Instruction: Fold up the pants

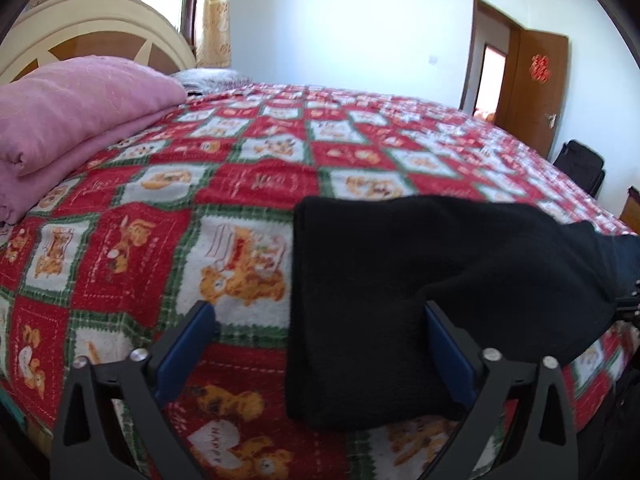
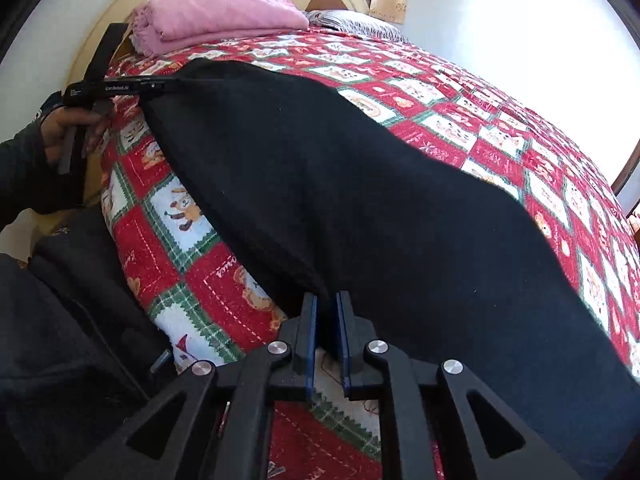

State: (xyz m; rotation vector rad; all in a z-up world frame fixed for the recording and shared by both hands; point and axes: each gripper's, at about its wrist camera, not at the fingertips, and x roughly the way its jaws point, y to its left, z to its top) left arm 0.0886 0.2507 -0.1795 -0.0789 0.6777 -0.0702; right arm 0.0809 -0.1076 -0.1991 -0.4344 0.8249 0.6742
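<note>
Black pants [image 1: 420,280] lie across the red patterned bedspread [image 1: 240,184]. In the left wrist view my left gripper [image 1: 318,312] is open, its blue pads wide apart, with the near end of the pants lying between them. In the right wrist view the pants [image 2: 360,200] stretch from the left gripper [image 2: 160,86] at far left down to my right gripper [image 2: 326,300]. The right jaws stand nearly shut on the pants' edge. The cloth between the pads is dark and hard to make out.
A folded pink blanket [image 1: 72,120] lies by the cream headboard [image 1: 100,20]. A brown door [image 1: 532,88] stands open at the back right with a dark bag [image 1: 580,164] beside it. The person's dark-sleeved hand [image 2: 68,128] holds the left gripper at the bed's near edge.
</note>
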